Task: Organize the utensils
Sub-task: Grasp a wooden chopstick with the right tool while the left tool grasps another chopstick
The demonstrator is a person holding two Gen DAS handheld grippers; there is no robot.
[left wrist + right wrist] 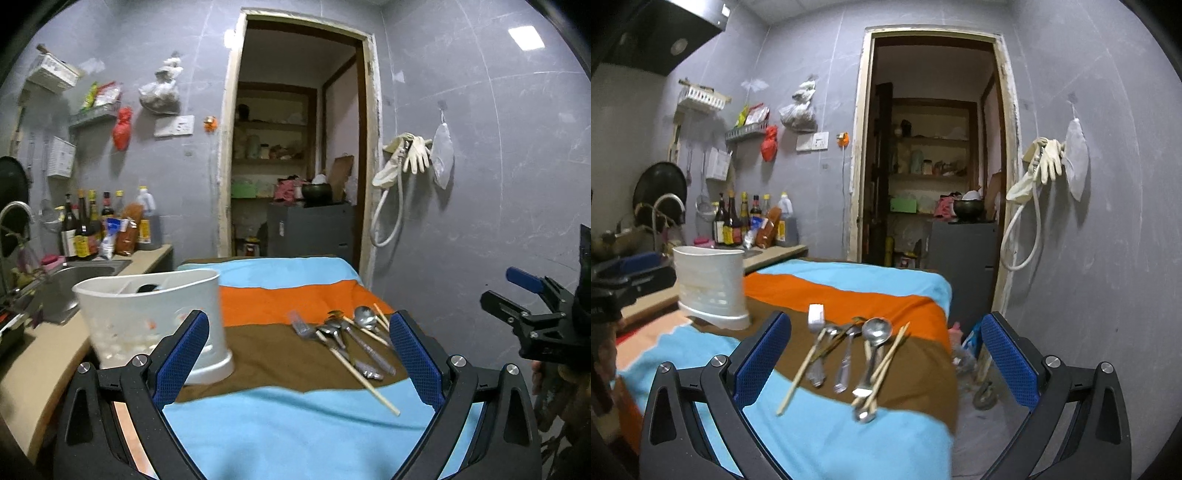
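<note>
1. The room is a small kitchen with grey walls and an open doorway [295, 147] at the back.
2. The surface [295, 424] wears a striped cloth of blue, orange and brown.
3. A white holder [147, 317] stands upright on the brown stripe, by the edge next to the sink [74, 280].
4. The holder has parts inside, and something dark sits in one of them.
5. A pile of spoons [875, 332], a fork [301, 326] and wooden chopsticks [801, 369] lies on the brown stripe, well apart from the holder, on the side away from the sink.
6. The left gripper [295, 354] hangs above the blue stripe between the holder and the pile. Its jaws are wide and hold nothing.
7. The right gripper [886, 358] hangs over the pile. Its jaws are wide too, and hold nothing.
</note>
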